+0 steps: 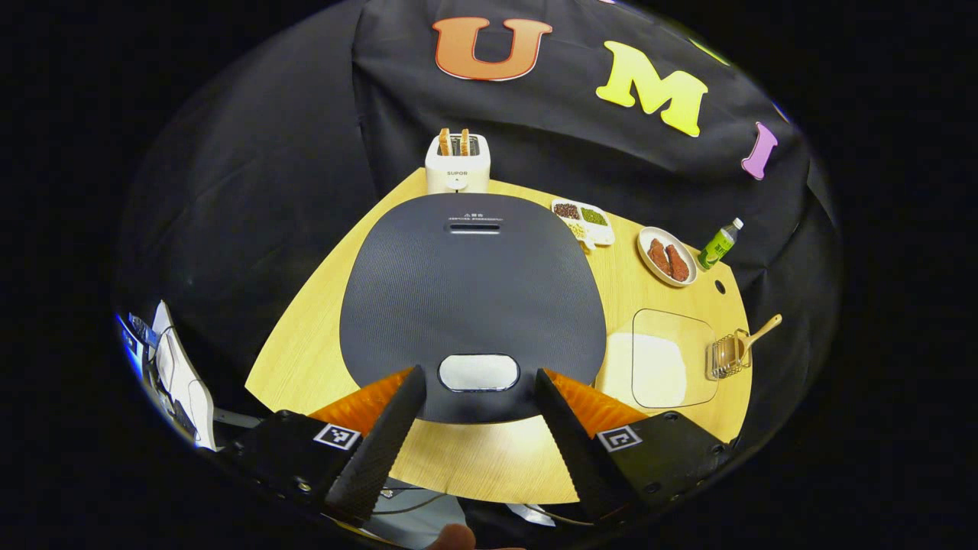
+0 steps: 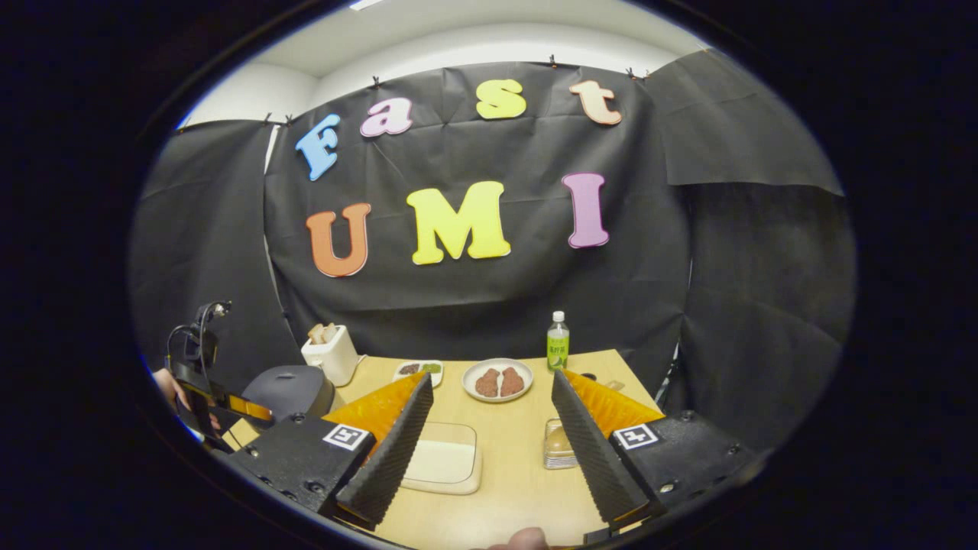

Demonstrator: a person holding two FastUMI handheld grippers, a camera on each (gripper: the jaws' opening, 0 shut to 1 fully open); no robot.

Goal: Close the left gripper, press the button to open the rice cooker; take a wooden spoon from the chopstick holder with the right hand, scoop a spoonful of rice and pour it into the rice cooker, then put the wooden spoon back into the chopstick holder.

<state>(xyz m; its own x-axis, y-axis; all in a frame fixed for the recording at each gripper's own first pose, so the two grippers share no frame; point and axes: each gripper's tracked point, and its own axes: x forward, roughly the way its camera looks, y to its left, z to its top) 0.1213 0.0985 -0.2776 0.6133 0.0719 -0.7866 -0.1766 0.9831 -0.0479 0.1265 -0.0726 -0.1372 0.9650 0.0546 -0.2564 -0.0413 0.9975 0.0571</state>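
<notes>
From above, the left gripper view shows the dark grey rice cooker (image 1: 470,298) with its lid down and an oval silver button (image 1: 478,372) at its near edge. My left gripper (image 1: 479,376) is open, one finger on each side of that button, just above the lid. To the right stand a clear box of white rice (image 1: 659,365) and a wire chopstick holder (image 1: 727,357) with the wooden spoon (image 1: 758,336) leaning in it. My right gripper (image 2: 492,380) is open and holds nothing, back from the rice box (image 2: 443,460) and the holder (image 2: 557,448). The cooker (image 2: 294,388) sits at the left.
A white toaster (image 1: 457,164) with bread stands behind the cooker. A divided dish of beans (image 1: 584,221), a plate of meat (image 1: 666,258) and a green bottle (image 1: 719,244) line the far side of the wooden table (image 1: 306,359). Black cloth walls surround it.
</notes>
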